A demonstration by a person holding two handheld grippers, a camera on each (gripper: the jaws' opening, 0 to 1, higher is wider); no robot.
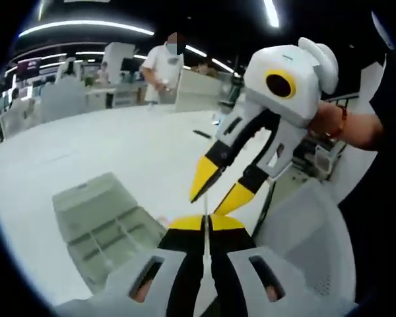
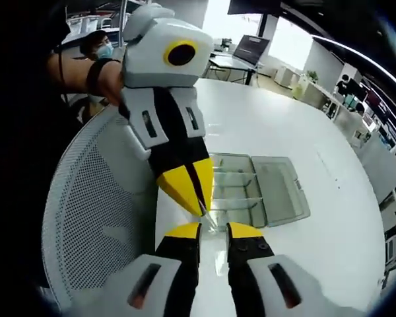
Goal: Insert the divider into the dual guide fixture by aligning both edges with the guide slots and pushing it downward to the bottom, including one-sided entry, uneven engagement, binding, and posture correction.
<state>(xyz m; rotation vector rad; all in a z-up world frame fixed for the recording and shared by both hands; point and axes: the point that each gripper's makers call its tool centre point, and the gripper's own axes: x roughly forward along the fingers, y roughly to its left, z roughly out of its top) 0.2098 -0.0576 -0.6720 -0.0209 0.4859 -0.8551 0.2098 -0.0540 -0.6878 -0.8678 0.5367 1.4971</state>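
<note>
Clear divider point(image 1: 204, 254) sits clenched edge-on in left tool point(image 1: 205, 223), high above fixture point(image 2: 254, 188) on white tabletop point(image 2: 317, 257); right tool point(image 2: 214, 229) stands released beside it. Level both edges before lowering

White tongs point(image 1: 214, 190), yellow tips, perhaps black wristband point(image 2: 92, 76)

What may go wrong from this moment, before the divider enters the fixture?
1. The left tongs alone pinch the thin clear divider; the right tongs are open beside it, so a careless regrasp might tilt or drop it.
2. The fixture is also clear and lies well away from the divider, so one edge may enter its slot first and bind.
</note>
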